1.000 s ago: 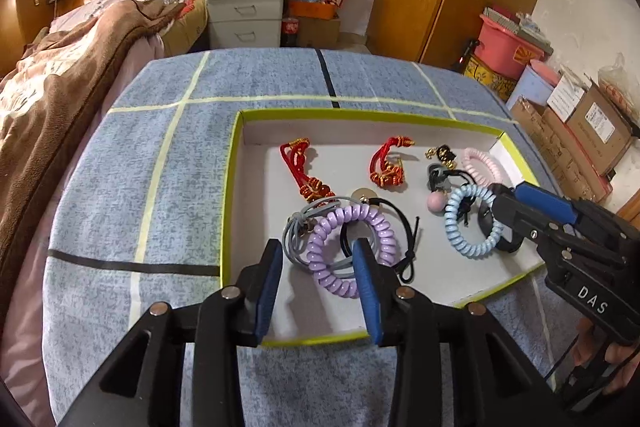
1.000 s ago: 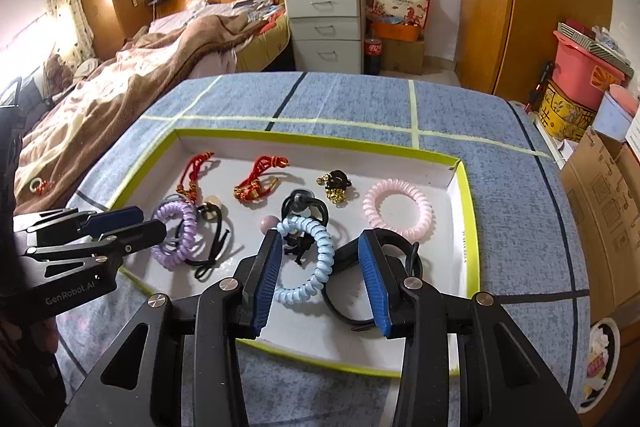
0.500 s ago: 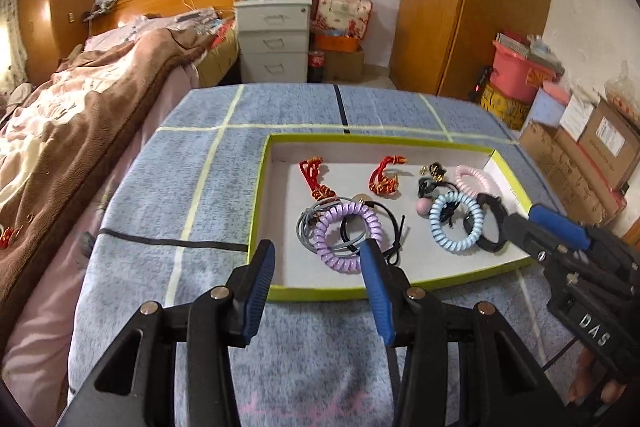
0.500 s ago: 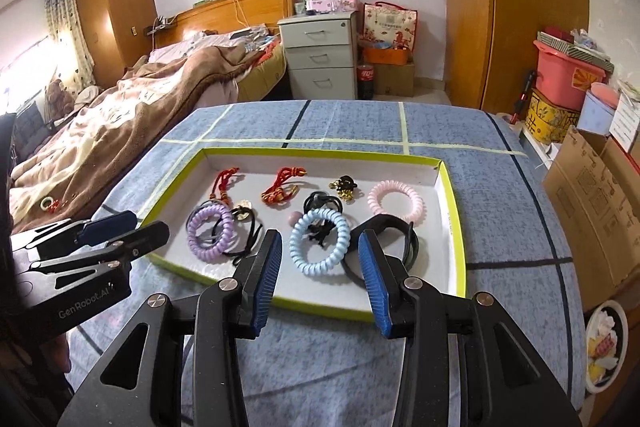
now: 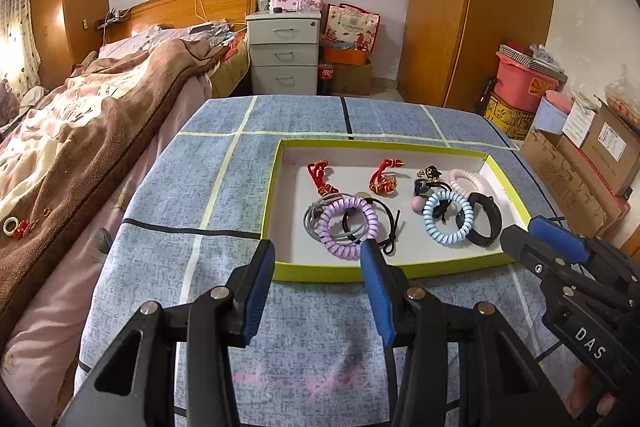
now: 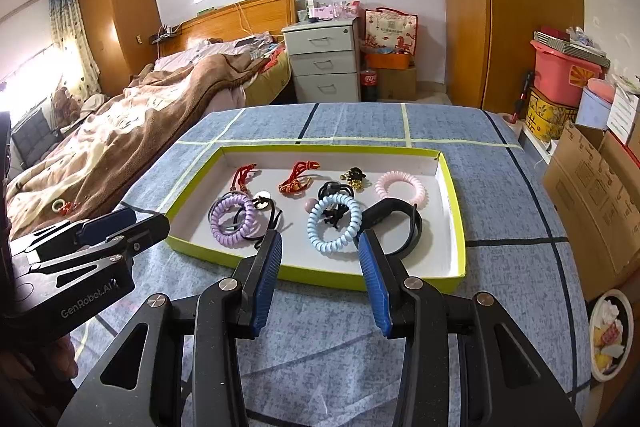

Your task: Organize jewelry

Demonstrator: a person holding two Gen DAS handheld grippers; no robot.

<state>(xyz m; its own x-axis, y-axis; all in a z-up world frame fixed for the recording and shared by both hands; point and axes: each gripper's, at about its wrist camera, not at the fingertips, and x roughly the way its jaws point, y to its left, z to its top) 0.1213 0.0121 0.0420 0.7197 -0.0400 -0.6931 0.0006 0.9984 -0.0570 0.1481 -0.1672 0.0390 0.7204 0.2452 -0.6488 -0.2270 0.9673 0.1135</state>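
Hovering both tongs, left [image 5: 318, 267] and right [image 6: 320, 259], released and empty short of the tray [image 5: 280, 271], you are looking at jewelry apparently all laid inside.

Green-rimmed tray [image 5: 276, 211] mid-frame holds purple coil tie [image 5: 347, 227] left, blue coil tie [image 5: 447, 217] right, pink coil tie [image 5: 468, 180] upper right, red cords [image 5: 320, 179] along back.

Tray [image 5: 276, 203] on the cloth-covered table [image 5: 224, 183], spiral hair ties [image 5: 348, 227] and cord ornaments [image 5: 320, 179] inside it, wristband [image 5: 486, 223] at its right end, bed [image 5: 100, 107] left of table, drawer unit [image 5: 284, 55] behind, cardboard boxes [image 5: 580, 163] to the right
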